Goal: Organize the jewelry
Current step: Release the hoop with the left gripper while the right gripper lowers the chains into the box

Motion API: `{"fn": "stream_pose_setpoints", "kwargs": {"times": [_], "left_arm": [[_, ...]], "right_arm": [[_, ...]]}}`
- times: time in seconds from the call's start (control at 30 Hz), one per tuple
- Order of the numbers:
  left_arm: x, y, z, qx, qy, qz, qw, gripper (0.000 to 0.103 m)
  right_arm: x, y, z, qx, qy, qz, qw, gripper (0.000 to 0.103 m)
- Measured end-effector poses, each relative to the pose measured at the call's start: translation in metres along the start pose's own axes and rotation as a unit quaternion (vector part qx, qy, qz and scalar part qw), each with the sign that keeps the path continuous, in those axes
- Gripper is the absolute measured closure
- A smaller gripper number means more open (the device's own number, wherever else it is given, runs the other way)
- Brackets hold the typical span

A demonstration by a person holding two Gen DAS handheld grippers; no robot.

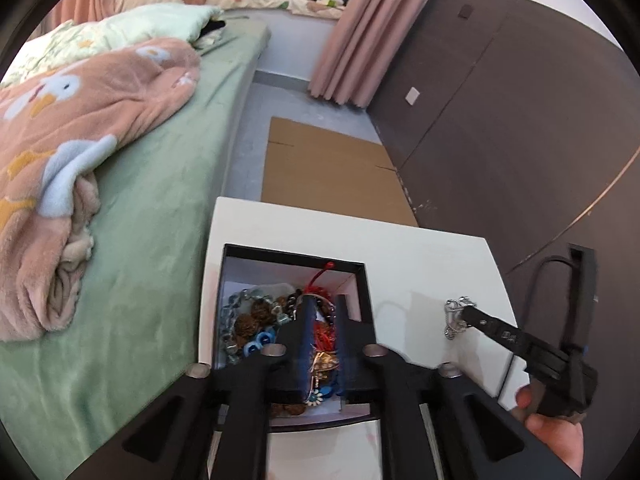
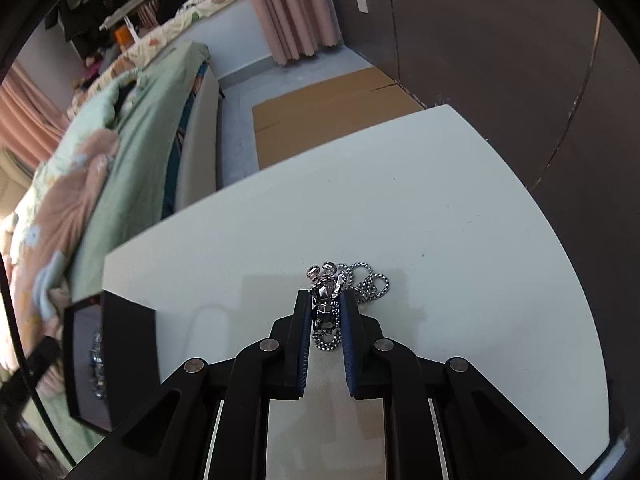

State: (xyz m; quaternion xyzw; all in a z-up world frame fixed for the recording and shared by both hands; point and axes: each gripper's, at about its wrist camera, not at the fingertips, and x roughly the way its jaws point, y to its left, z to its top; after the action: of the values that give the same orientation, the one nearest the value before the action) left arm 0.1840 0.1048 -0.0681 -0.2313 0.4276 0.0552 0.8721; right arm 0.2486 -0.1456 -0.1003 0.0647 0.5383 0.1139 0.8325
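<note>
A black jewelry box (image 1: 352, 304) with a white lining sits on the white table (image 1: 420, 264), full of beads and trinkets (image 1: 256, 320). My left gripper (image 1: 322, 308) hovers over the box, its jaws a little apart around red and gold pieces (image 1: 325, 344); I cannot tell whether it grips them. My right gripper (image 2: 326, 300) is shut on a silver pendant necklace (image 2: 326, 306), whose chain (image 2: 372, 284) trails on the table. It shows in the left wrist view (image 1: 460, 314) to the right of the box. The box also shows at the left edge of the right wrist view (image 2: 128, 320).
A bed with a green sheet (image 1: 160, 208) and a pink blanket (image 1: 72, 128) lies close to the table's left side. Flat cardboard (image 1: 328, 168) lies on the floor beyond the table. A dark wardrobe (image 1: 520, 100) stands to the right. Pink curtains (image 1: 360, 28) hang behind.
</note>
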Motion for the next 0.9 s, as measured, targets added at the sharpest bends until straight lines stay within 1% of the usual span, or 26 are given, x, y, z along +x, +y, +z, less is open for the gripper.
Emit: {"fn": "stream_pose_setpoints", "kwargs": {"times": [0.03,0.07,0.13,0.23,0.27,0.37,0.43,0.5,0.57,0.63,0.77,0.83,0.9], "left_arm": [[-0.001,0.001,0.001,-0.004,-0.002,0.000,1.0000,0.054],[-0.003,0.002,0.001,-0.007,-0.007,-0.001,0.9999,0.041],[-0.011,0.003,0.003,-0.013,-0.026,-0.004,0.9996,0.038],[-0.017,0.002,0.007,-0.006,-0.037,-0.005,0.9993,0.038],[-0.017,0.002,0.008,-0.005,-0.039,-0.005,0.9992,0.038],[-0.019,0.005,0.010,-0.014,-0.043,0.001,0.9990,0.038],[-0.019,0.008,0.012,-0.019,-0.039,-0.011,0.9990,0.037],[-0.021,0.009,0.013,-0.019,-0.039,-0.016,0.9989,0.030],[-0.025,0.009,0.015,-0.016,-0.050,-0.015,0.9985,0.012],[-0.034,0.011,0.018,-0.015,-0.068,-0.018,0.9974,0.006],[-0.048,0.020,0.021,-0.021,-0.089,-0.033,0.9953,0.000],[-0.053,0.025,0.023,-0.026,-0.097,-0.034,0.9944,0.000],[-0.057,0.034,0.026,-0.035,-0.103,-0.027,0.9937,0.000]], "right_arm": [[-0.003,-0.001,0.000,0.004,-0.003,0.008,1.000,0.088],[-0.005,0.002,0.002,0.005,-0.006,0.014,1.000,0.088],[-0.015,0.002,0.002,0.005,-0.021,0.024,0.999,0.088],[-0.029,0.004,0.003,0.006,-0.038,0.043,0.998,0.088],[-0.036,0.004,0.004,0.006,-0.044,0.056,0.997,0.088],[-0.053,0.009,0.004,0.004,-0.057,0.079,0.995,0.088],[-0.064,0.016,0.007,-0.005,-0.060,0.092,0.994,0.088],[-0.075,0.024,0.009,-0.016,-0.071,0.098,0.993,0.088],[-0.086,0.035,0.012,-0.027,-0.082,0.101,0.991,0.088],[-0.098,0.046,0.015,-0.039,-0.090,0.103,0.990,0.088],[-0.119,0.071,0.023,-0.060,-0.104,0.110,0.987,0.088],[-0.128,0.086,0.026,-0.072,-0.109,0.116,0.985,0.088],[-0.134,0.099,0.028,-0.082,-0.111,0.120,0.983,0.088]]}}
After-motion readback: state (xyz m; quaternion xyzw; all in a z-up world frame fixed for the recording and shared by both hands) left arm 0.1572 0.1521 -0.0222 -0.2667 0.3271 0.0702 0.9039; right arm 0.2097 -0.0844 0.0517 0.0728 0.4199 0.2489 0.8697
